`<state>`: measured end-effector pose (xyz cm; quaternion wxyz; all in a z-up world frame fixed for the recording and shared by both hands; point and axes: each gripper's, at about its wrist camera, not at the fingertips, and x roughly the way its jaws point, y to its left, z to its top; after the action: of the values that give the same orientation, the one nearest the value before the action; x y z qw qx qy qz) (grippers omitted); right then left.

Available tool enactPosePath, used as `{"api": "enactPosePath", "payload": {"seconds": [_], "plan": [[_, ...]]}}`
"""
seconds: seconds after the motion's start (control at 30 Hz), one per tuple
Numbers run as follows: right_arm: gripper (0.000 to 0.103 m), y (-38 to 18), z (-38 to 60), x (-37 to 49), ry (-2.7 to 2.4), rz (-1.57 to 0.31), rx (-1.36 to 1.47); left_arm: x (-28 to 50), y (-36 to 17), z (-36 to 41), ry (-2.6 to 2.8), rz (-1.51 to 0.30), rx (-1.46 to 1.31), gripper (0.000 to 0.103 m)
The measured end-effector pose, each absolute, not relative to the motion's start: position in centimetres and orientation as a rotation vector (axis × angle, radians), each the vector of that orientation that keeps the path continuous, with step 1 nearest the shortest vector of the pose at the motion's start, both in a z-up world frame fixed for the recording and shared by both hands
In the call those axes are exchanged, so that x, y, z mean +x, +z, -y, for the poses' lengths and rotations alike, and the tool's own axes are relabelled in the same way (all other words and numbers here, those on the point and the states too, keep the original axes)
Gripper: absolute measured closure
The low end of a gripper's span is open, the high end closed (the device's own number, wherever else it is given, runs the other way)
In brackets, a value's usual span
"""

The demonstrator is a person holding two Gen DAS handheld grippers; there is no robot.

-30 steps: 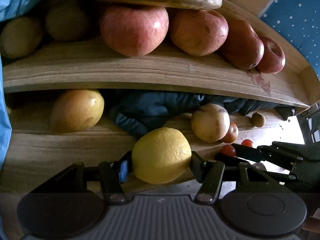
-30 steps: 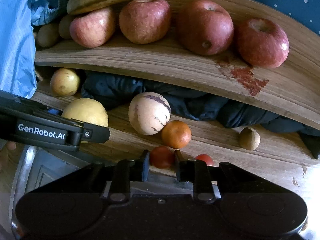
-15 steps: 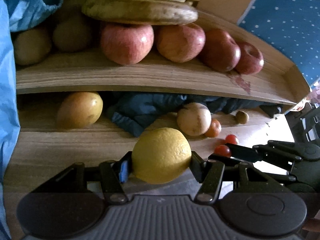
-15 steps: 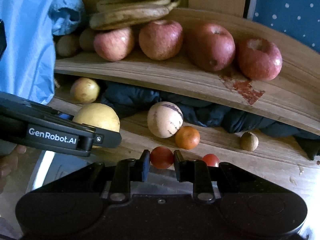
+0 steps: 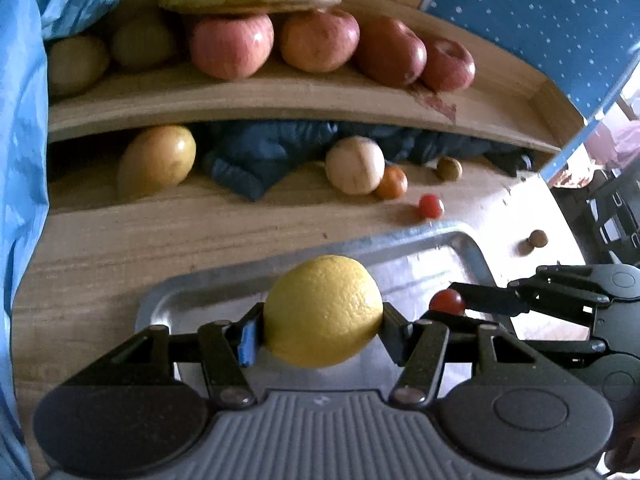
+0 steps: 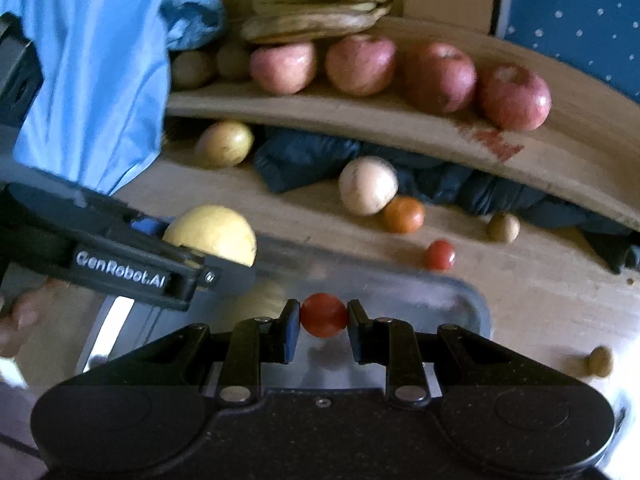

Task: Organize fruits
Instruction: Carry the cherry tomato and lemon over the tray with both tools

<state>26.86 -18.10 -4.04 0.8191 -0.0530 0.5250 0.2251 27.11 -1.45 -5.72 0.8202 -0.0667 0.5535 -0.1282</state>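
Left tongs (image 5: 322, 326) clamped on a lemon (image 5: 322, 311), held above the metal tray (image 5: 224, 284). Right of it, right tongs (image 6: 323, 330) pinched narrow on a cherry tomato (image 6: 323, 315), also over the tray. Best lowered gently, set apart inside the rim, then released. Compared with a second ago: both lifted back from the wooden worktop (image 5: 120, 248), tray now underneath.

We see a two-level wooden surface. The raised wooden shelf (image 6: 360, 114) carries four red apples (image 6: 438, 78), yellow-brown bananas (image 6: 320, 20) and dull green-brown fruits (image 6: 192, 68). The lower wooden tabletop (image 5: 120, 248) carries a shiny metal tray (image 5: 420, 248), a pale round melon (image 6: 368, 186), a small orange (image 6: 403, 214), a red cherry tomato (image 6: 440, 255) and a dark blue cloth (image 6: 304, 158).
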Motion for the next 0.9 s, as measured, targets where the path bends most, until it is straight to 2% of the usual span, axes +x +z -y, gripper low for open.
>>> {"api": "enactPosePath", "payload": {"seconds": [0.9], "plan": [[0.076, -4.8, 18.1, 20.9, 0.619, -1.227, -0.207, 22.4, -6.8, 0.2, -0.386, -1.259, -0.032, 0.040]]}}
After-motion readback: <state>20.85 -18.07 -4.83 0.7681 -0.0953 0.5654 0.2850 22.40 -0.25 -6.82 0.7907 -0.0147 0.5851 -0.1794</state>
